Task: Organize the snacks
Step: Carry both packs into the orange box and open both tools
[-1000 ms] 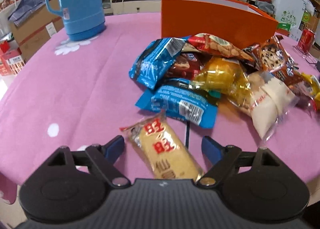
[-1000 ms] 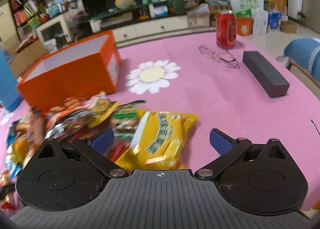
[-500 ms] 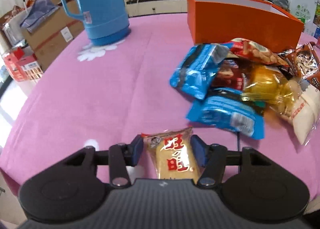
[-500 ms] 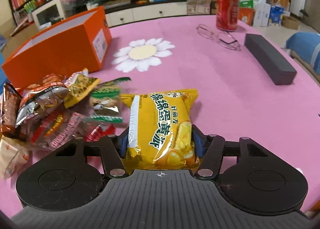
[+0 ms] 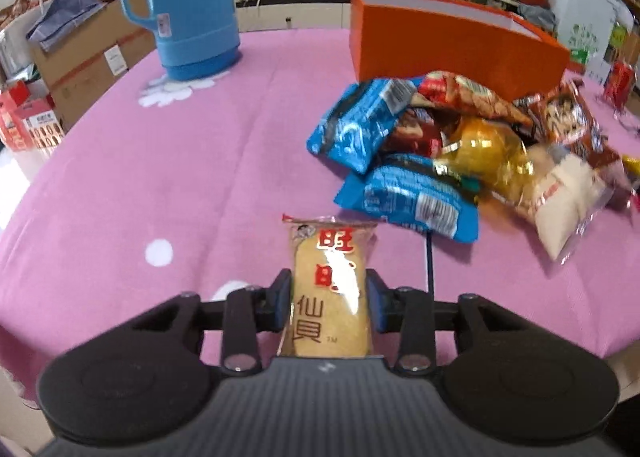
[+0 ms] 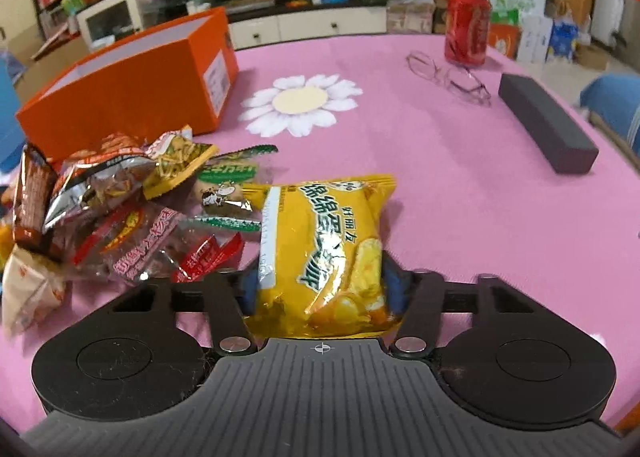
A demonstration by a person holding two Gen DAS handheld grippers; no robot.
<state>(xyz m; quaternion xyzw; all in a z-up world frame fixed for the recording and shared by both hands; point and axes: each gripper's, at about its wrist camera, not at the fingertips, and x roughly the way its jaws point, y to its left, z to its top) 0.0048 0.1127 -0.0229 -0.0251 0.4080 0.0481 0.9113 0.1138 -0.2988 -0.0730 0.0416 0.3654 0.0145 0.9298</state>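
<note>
My left gripper is shut on a tan rice cracker packet with red characters, its pads pressing both sides. To its right a pile of snack packets lies before the open orange box. The jaws of my right gripper are still closing on a yellow snack bag, and the pads press into its sides. Left of that bag is the same snack pile, with the orange box behind it.
A blue thermos jug stands at the back left on the pink tablecloth. A red soda can, glasses and a dark block lie at the right. The table's edge is close on both sides.
Both grippers went from wide open to closed on packets: the left on the rice cracker, the right on the yellow bag. The left view shifted, so the pile sits further right.
</note>
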